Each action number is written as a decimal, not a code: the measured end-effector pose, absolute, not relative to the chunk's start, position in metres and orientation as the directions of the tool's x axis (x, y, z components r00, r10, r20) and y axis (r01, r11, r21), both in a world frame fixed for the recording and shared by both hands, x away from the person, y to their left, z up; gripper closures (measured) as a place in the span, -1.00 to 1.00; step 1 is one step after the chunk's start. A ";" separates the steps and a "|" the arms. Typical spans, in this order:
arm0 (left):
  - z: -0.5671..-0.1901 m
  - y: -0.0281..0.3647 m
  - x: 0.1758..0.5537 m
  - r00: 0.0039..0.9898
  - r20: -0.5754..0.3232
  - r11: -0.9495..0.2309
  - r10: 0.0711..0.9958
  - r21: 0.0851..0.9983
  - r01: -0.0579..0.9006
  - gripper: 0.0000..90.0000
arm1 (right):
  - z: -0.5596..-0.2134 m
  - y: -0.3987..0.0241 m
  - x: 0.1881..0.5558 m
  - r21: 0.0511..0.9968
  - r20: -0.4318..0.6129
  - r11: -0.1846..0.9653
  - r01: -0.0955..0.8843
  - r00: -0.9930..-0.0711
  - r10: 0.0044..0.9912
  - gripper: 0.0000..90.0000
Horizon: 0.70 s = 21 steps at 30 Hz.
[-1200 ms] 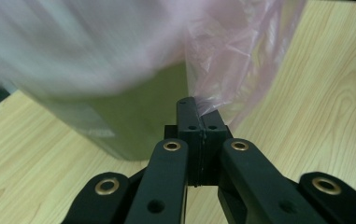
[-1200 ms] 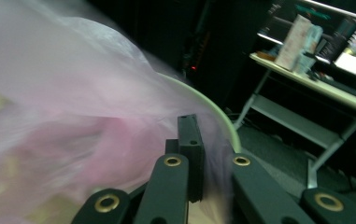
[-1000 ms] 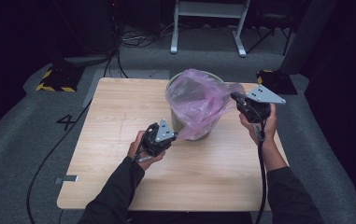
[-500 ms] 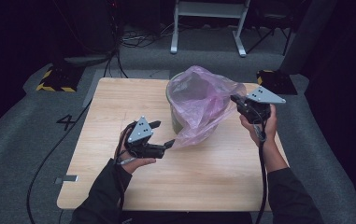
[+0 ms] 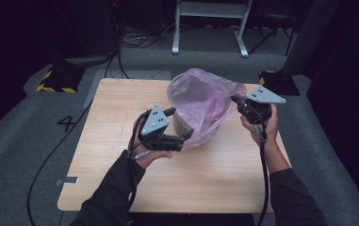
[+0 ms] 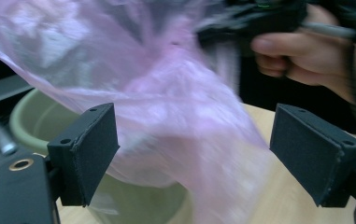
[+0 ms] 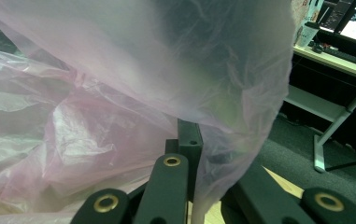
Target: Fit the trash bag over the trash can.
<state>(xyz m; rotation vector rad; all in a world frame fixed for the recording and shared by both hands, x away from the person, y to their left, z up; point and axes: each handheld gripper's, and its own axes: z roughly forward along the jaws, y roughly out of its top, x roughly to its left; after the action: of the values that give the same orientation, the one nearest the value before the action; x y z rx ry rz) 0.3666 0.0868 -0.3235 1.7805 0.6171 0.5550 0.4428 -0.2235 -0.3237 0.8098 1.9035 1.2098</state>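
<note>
Left gripper: I have it released, its 2 jaws have just been opening and stand wide, clear of the film, just beside the bucket.
Right gripper: I keep it clenched on the bag's edge at the right of the bucket.
Pink plastic bag: it sits in the green bucket, draped over the rim and ballooning above it.
Table: the bucket stands near the far middle.

L gripper jaws just opened wide, nothing between pads; R gripper clamped shut.
</note>
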 end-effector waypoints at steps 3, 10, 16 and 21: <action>-0.323 0.085 0.381 0.713 0.057 -0.252 0.699 0.952 0.171 -0.42 | -0.322 -0.225 0.442 0.924 -0.247 0.363 0.120 -0.537 0.806 0.99; -0.326 0.095 0.401 0.687 0.090 -0.292 0.721 0.938 0.184 0.46 | -0.322 -0.228 0.443 0.927 -0.236 0.355 0.124 -0.542 0.806 0.97; -0.325 0.106 0.416 0.697 0.095 -0.302 0.711 0.936 0.180 0.99 | -0.322 -0.231 0.446 0.930 -0.221 0.343 0.129 -0.550 0.805 0.96; -0.324 0.113 0.424 0.710 0.077 -0.283 0.700 0.943 0.177 0.99 | -0.322 -0.237 0.451 0.941 -0.179 0.308 0.142 -0.565 0.806 0.96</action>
<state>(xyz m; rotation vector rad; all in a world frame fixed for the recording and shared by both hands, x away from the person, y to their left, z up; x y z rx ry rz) 0.4241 0.1130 -0.3240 1.8212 0.6899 0.5960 0.4508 -0.2368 -0.3216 0.8399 1.9156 1.2821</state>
